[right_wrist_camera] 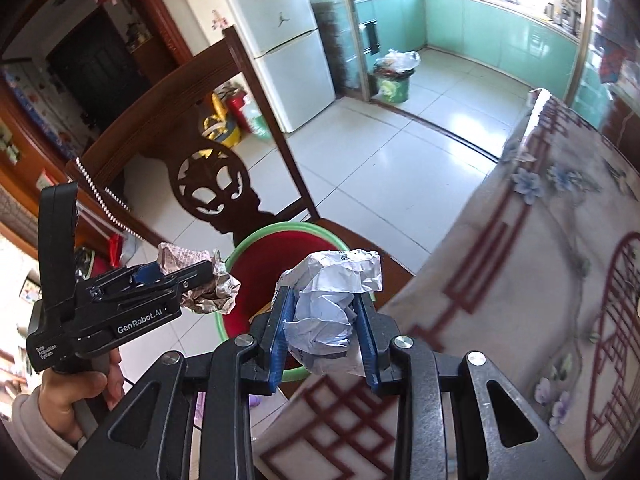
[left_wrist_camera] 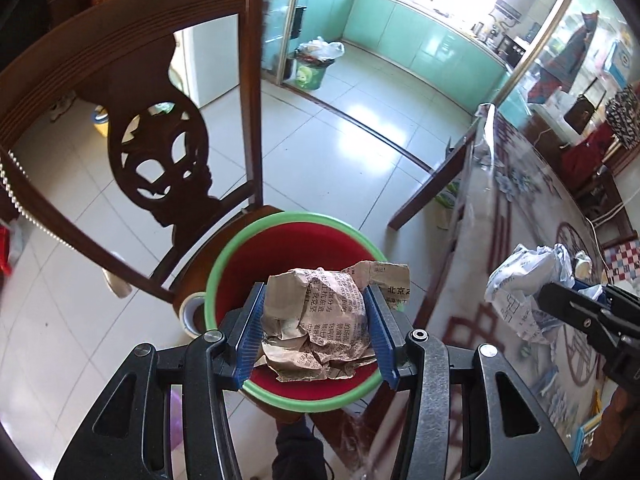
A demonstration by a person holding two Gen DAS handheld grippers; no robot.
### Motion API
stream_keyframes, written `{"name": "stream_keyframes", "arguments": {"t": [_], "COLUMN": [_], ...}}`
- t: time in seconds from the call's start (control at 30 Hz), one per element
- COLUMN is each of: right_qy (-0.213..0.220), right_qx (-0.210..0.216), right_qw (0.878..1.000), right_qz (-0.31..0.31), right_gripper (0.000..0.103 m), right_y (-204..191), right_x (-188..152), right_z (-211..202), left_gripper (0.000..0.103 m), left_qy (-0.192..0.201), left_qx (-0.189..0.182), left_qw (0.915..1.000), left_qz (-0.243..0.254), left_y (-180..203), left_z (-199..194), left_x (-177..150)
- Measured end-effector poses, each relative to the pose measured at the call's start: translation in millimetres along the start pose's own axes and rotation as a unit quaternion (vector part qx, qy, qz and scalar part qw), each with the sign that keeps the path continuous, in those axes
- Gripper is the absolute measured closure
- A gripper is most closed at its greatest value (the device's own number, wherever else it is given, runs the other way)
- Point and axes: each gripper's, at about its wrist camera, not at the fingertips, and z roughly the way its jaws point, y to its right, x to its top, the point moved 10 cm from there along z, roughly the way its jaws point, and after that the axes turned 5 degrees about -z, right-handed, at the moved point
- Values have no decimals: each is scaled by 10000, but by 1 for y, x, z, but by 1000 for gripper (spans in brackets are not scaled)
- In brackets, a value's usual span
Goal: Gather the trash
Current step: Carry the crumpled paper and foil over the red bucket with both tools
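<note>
While both wads hang in my grippers, the bin [left_wrist_camera: 224, 264] is what matters. My left gripper [left_wrist_camera: 316, 334] pinches the brown newspaper wad [left_wrist_camera: 316, 320] directly above the bin's red inside, so I judge it only needs letting go. My right gripper [right_wrist_camera: 322, 330] pinches the white paper wad [right_wrist_camera: 332, 300] beside the bin, over the table [right_wrist_camera: 520, 280] edge; the bin lies ahead and to the left of it, so I judge the left hand nearer.

Only the left view shows the brown wad centred inside the green rim. Only the right view shows my hand [right_wrist_camera: 72, 392] gripping the left handle, and the white wad short of the rim.
</note>
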Motion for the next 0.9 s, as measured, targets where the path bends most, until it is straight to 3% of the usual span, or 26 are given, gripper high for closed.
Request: {"name": "stream_keyframes", "arguments": {"t": [0.37,0.9], "right_qy": [-340,-490], "right_qx": [7,139], "right_qw": [9991,9981], "right_qz": [-235,-351], "right_gripper": [74,73], "right_y": [-19,-26], "right_x": [2,3], "right_z": [41,60], "left_gripper": [57,53], "left_qy": [-129,-275], "left_qx": [132,201], "left_qw": [9997,9992], "left_qz": [-154,-185], "left_y": [-21,-32], "left_z": [19,32], "left_x": [3,8]}}
